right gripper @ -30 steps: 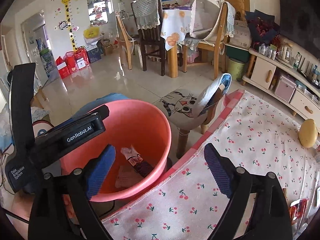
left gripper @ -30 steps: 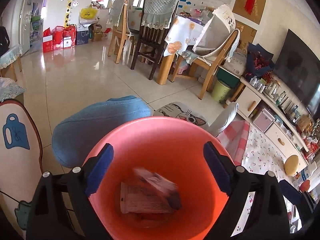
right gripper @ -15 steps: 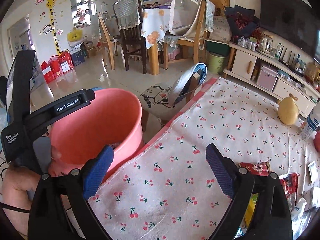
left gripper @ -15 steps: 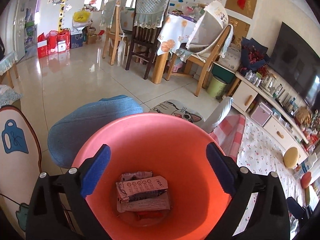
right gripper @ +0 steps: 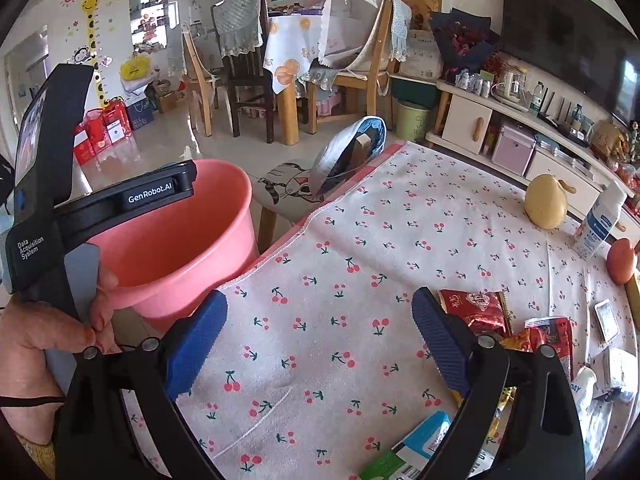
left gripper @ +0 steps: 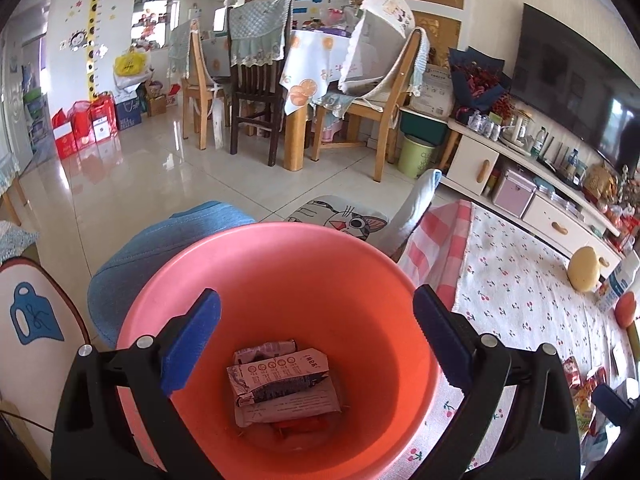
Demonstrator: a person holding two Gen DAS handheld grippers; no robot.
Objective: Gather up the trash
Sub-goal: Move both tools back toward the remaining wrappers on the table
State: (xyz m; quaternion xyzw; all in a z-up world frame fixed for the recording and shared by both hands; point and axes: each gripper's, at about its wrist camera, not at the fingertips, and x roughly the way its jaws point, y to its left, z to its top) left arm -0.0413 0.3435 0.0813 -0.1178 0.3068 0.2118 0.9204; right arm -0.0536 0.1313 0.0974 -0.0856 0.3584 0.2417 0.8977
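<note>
A pink bucket (left gripper: pixel 280 264) fills the lower left wrist view, with a white printed wrapper (left gripper: pixel 280 376) and other packets lying flat on its bottom. My left gripper (left gripper: pixel 316 328) hangs open over the bucket's mouth, holding nothing. My right gripper (right gripper: pixel 318 316) is open and bare over the cherry-print tablecloth (right gripper: pixel 360 240). Just right of its right finger lie a red snack wrapper (right gripper: pixel 476 308) and more red packets (right gripper: pixel 548 336). A blue-green packet (right gripper: pixel 416 444) shows low between the fingers. The bucket (right gripper: pixel 180 248) stands at the table's left edge.
A hand (right gripper: pixel 40 340) holds the left tool beside the bucket. A yellow gourd (right gripper: pixel 546 204), a milk bottle (right gripper: pixel 600 220) and a red fruit (right gripper: pixel 622 260) stand at the table's far right. A cat-cushion chair (right gripper: pixel 296 188) and a blue stool (left gripper: pixel 160 248) flank the bucket.
The wrapper that was falling has settled flat in the bucket. The right wrist view has swung right, off the bucket and over the table, so the wrappers now show.
</note>
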